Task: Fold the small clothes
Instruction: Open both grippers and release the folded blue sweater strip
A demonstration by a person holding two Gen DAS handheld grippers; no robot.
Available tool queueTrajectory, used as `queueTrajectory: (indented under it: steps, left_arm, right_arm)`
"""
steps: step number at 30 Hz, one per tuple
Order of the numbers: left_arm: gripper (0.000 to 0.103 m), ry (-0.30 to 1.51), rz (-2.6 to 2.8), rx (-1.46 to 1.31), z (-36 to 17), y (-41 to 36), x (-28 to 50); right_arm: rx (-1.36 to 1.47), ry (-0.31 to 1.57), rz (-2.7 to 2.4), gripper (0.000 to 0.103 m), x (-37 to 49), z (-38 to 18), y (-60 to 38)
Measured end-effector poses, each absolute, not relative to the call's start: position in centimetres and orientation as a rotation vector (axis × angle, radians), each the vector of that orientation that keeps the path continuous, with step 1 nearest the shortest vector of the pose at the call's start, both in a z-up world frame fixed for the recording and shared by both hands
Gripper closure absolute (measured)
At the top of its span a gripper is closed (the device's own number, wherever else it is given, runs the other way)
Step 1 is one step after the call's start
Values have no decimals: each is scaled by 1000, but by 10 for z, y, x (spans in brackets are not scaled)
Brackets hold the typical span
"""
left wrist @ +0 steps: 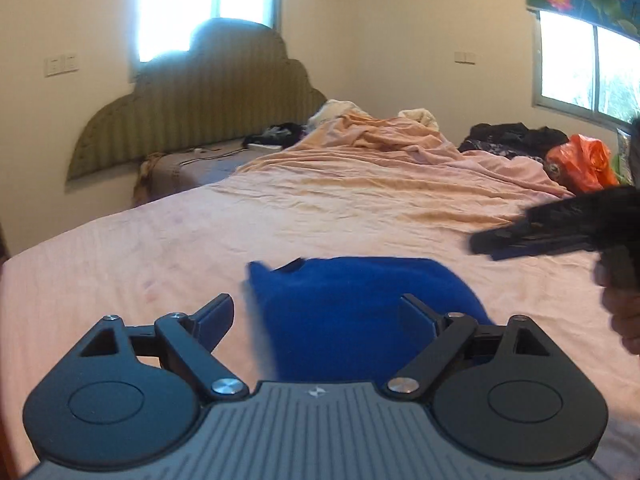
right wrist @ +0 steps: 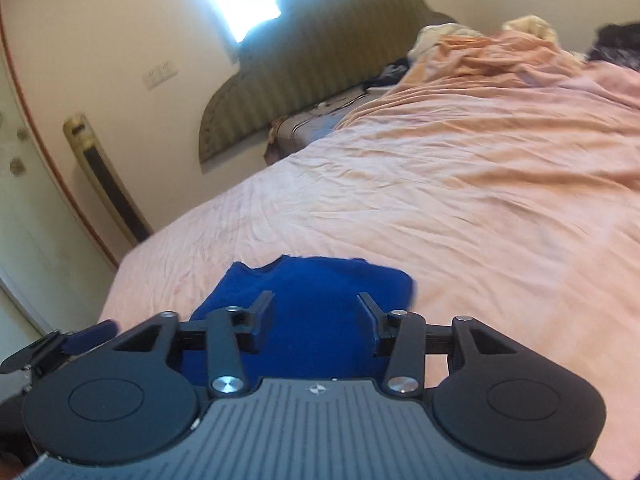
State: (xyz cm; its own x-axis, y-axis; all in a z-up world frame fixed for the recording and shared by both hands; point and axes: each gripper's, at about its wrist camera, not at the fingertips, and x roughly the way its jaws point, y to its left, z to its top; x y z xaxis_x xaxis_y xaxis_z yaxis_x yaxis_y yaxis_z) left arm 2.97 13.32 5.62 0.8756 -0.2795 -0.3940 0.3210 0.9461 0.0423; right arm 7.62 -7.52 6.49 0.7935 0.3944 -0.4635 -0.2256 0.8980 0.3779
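Blue garment (left wrist: pixel 360 300): 1 item, laid flat on the pink bedsheet (left wrist: pixel 280 216) near the bed's front edge, seen at 6 o'clock in both wrist views. Left gripper (left wrist: pixel 320 312): 2 fingers spread apart, nothing clamped, poised over the garment. Right gripper (right wrist: pixel 316 312): fingers likewise parted, held above the same cloth; seen blurred at 3 o'clock in the left view. Rumpled peach blanket (left wrist: pixel 380 136): at 12 o'clock. Dark clothes (left wrist: pixel 516 138) and orange bag (left wrist: pixel 580 160): at 2 o'clock. Padded headboard (left wrist: pixel 192 100): at 10 o'clock.
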Motion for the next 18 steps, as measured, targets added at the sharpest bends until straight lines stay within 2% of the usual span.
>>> queueTrajectory:
  steps: [5,8,12,15,18]
  left_arm:
    - [13,587,-288,147,8,91,82]
    - [12,540,-278,176,-9,89,75]
    - [12,528,-276,159,-9,90,74]
    - [11,527,-280,151,-7,92,75]
    - [11,525,-282,146,-7,92,73]
  right_arm:
    - [197,776,253,50,142,25,-36]
    - [127,754,248,41,145,8,-34]
    - [67,748,237,36,157,9,-24]
    - [37,729,224,35,151,11,-20]
    - [65,685,184,38,129,30,-28]
